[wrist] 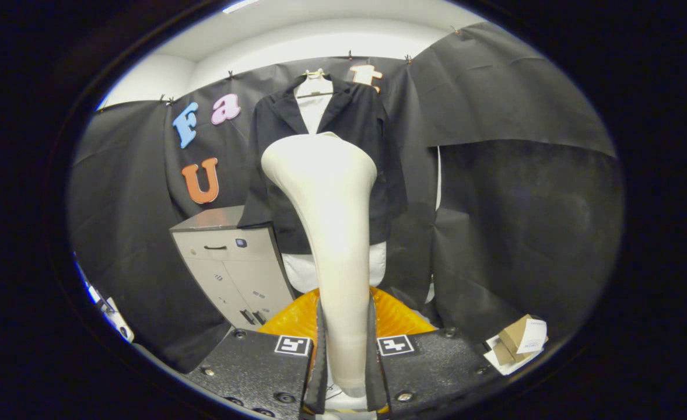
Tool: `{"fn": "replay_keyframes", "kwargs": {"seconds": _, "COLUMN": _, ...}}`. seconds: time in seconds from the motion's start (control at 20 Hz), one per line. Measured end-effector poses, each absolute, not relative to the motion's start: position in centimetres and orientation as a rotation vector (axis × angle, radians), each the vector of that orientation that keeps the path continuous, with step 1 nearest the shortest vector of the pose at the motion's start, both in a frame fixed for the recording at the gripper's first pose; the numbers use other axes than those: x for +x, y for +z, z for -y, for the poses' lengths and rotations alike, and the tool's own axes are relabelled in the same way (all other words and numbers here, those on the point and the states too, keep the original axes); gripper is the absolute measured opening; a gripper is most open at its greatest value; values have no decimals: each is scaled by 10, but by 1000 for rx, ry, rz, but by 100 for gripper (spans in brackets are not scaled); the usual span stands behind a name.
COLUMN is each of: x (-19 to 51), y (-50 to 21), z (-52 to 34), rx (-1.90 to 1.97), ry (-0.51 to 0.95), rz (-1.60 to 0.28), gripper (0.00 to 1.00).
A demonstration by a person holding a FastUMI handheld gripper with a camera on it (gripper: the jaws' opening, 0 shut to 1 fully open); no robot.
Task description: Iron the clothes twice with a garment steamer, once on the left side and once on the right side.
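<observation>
This is a makeshift recording booth, not a home: black cloth (512, 192) is clipped up as walls under a plain white ceiling (297, 41). A grey metal filing cabinet (232, 262) stands at the left, and small cardboard boxes (515, 341) lie near right.

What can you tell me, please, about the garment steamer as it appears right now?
The garment steamer is cream-white, smooth and plastic-looking. Its slim handle stands upright between the claw fingers, which press it on both sides, and it widens upward into a broad rounded head. The head rises in front of the black jacket hanging beyond; whether it touches the cloth cannot be told.
</observation>
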State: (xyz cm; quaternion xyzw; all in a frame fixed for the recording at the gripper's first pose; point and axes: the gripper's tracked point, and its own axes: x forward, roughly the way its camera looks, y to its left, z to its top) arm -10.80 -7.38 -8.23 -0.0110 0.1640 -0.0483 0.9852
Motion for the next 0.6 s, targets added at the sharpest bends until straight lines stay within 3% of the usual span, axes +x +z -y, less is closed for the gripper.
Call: {"fn": "replay_keyframes", "kwargs": {"seconds": 0.6, "x": -117, "y": -68, "z": 106, "rx": -46, "ry": 1, "rz": -318, "gripper": 29}}
